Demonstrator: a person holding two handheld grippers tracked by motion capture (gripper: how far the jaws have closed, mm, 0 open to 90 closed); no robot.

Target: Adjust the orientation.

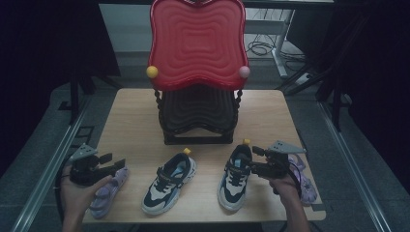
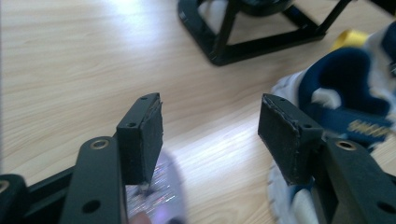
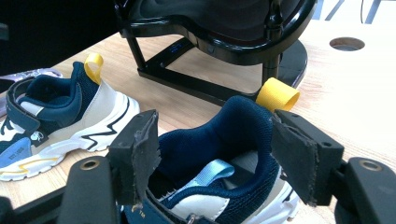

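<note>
Two navy-and-white sneakers with yellow heel loops lie on the wooden table (image 1: 135, 116): the left sneaker (image 1: 169, 183) (image 3: 60, 112) and the right sneaker (image 1: 233, 186) (image 3: 233, 140). My right gripper (image 1: 252, 160) (image 3: 215, 140) is open, one jaw on each side of the right sneaker's heel collar. At the table's front left my left gripper (image 1: 118, 164) (image 2: 212, 116) is open above bare wood. A purple glittery shoe (image 1: 109, 193) (image 2: 159, 196) lies just under its left jaw, and the left sneaker's heel (image 2: 345, 88) is off to its right.
A two-tier rack stands at the back middle, with a red wavy top shelf (image 1: 198, 43) and a black lower shelf (image 1: 198, 108) on a black base (image 3: 210, 88) (image 2: 252, 44). Another purple shoe (image 1: 305, 186) lies at the front right under the right hand.
</note>
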